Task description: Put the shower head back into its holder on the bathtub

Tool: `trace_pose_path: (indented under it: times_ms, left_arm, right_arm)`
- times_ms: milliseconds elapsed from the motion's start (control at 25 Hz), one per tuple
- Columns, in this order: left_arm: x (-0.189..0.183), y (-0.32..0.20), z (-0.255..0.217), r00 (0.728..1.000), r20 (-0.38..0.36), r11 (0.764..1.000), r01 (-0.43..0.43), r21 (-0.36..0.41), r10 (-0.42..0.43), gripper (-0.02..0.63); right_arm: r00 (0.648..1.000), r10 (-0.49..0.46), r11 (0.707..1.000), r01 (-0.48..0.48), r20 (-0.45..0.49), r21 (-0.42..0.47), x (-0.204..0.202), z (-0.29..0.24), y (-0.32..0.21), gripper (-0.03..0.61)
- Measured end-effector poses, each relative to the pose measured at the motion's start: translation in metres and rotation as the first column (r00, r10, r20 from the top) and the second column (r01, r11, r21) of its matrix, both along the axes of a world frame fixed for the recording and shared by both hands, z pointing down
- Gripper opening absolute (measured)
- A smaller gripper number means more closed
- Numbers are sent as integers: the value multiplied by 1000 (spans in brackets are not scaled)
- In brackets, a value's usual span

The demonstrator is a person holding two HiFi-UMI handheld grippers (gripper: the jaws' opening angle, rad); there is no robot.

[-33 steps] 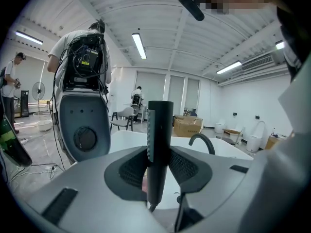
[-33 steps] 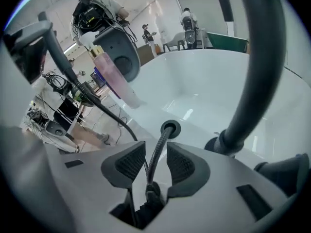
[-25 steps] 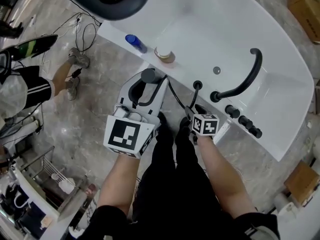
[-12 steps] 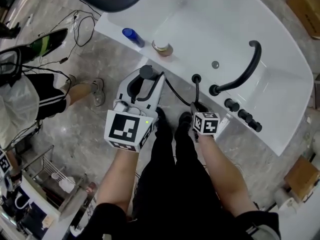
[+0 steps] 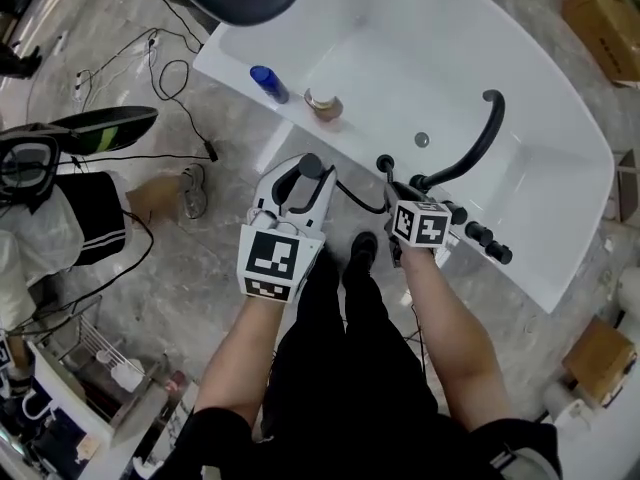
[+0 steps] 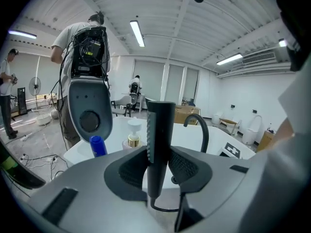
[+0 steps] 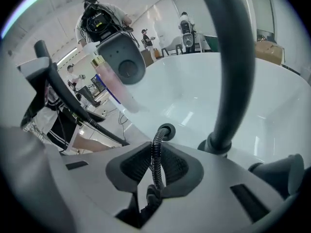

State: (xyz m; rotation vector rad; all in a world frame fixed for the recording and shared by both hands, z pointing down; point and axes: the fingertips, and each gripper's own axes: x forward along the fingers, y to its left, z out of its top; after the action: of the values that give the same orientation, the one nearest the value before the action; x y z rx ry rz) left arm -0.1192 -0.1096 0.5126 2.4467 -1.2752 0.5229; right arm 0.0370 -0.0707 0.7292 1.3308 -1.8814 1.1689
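Observation:
A black shower head stands upright between the pads of my left gripper, which is shut on its handle. Its ribbed black hose runs from the round holder hole on the white bathtub rim into my right gripper. The right jaws have just been closing and now pinch the hose just short of the holder hole. The left gripper sits left of the holder, over the floor beside the tub.
A curved black faucet and a row of black knobs stand right of the holder. A blue bottle and a pump bottle sit on the rim at left. Cables and a person's legs are on the floor at left.
The right gripper has closed on the hose and lifted it closer to the holder and faucet. The left gripper with the shower head has drifted right, nearer the tub rim.

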Motion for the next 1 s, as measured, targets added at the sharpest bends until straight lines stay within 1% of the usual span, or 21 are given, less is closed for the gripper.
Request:
trace_pose_path:
  times_ms: [160,280,360,480,640,720,800,1000]
  left_arm:
    - [-3,3,-5,1000,4,1000,5,-3,-5,143]
    - [0,1,-20,1000,3,1000,3,13,-3,143]
    - [1,0,-36,1000,5,1000,2,30,-2,143]
    - [0,-2,-67,1000,-1,998,10,57,-10,143]
    - [3,2,-115,1000,3,995,13,101,-13,143]
    - [7,4,-139,1000,8,992,11,127,-12,143]
    - [14,5,-163,1000,4,988,14,152,-15,143]
    - [43,7,-218,1000,-27,980,10,201,-5,143]
  right_arm:
    - [999,12,999,-13,-33,-34,-10,2,-25,72]
    - [999,-13,999,12,-47,-32,-12,-6,-20,91]
    - [999,-19,1000,19,-33,-6,-12,-24,-9,94]
    - [1000,-17,999,16,22,42,-6,-59,13,86]
    - [997,-38,989,29,61,147,10,-127,32,63]
    - [996,-53,975,37,65,217,22,-164,31,56]
    - [996,-65,955,43,65,292,35,-202,24,46]
    - [994,-73,889,30,77,458,71,-290,4,26]
